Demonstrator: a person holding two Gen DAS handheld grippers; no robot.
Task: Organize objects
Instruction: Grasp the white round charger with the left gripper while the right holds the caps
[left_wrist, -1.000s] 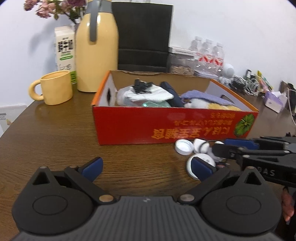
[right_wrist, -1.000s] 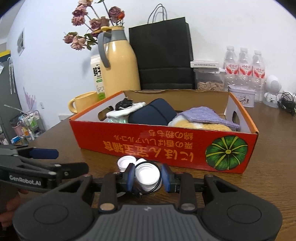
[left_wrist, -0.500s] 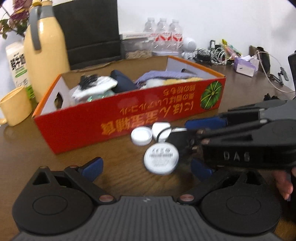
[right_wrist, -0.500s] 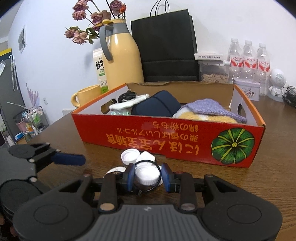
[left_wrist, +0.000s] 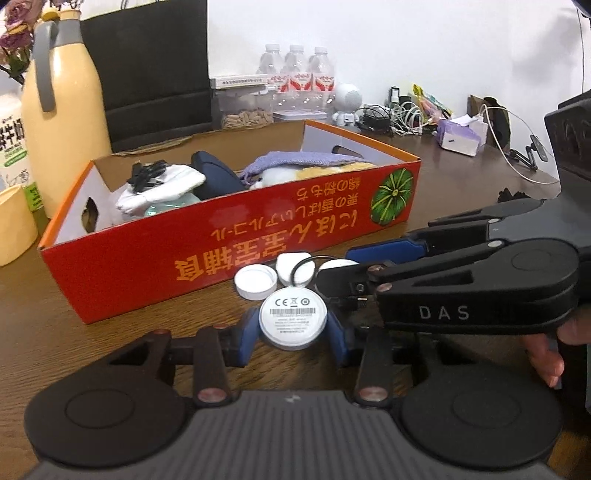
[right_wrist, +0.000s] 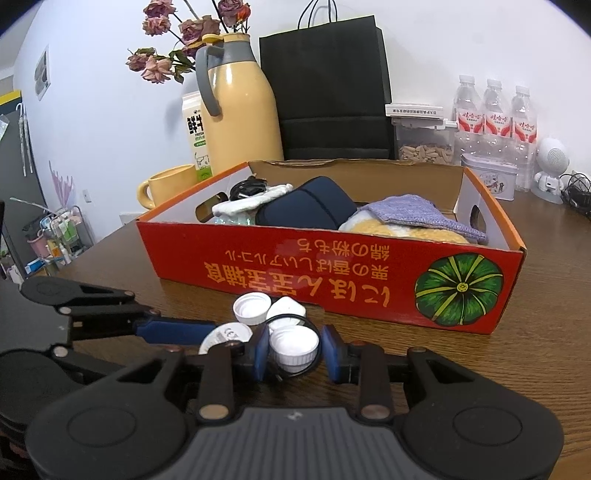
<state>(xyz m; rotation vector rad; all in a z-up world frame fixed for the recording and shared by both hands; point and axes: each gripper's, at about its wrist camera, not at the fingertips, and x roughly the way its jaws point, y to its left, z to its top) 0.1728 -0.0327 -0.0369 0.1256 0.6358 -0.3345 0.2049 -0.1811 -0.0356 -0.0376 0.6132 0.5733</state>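
Note:
A white round disc (left_wrist: 292, 320) with a printed label lies on the wooden table in front of the red cardboard box (left_wrist: 221, 251). My left gripper (left_wrist: 293, 329) is closing, and its blue pads touch the disc's two sides. From the right wrist view the disc (right_wrist: 225, 336) shows beside the left gripper's blue finger (right_wrist: 173, 330). My right gripper (right_wrist: 295, 349) is shut on a white ribbed cap (right_wrist: 294, 347) that has a thin black cable looped round it. In the left wrist view the right gripper (left_wrist: 334, 266) reaches in from the right. A loose white cap (left_wrist: 255, 282) lies by the box wall.
The box (right_wrist: 332, 266) holds cloths, a navy pouch and a black cable. Behind it stand a yellow thermos (left_wrist: 62, 122), a yellow mug (right_wrist: 166, 186), a milk carton, a black bag (right_wrist: 325, 88) and water bottles (right_wrist: 491, 118). Cables and a tissue pack (left_wrist: 460, 134) crowd the far right.
My left gripper swung right toward the white disc with its jaws wide, then closed them onto the disc's sides. The right gripper stayed put, still gripping its cap.

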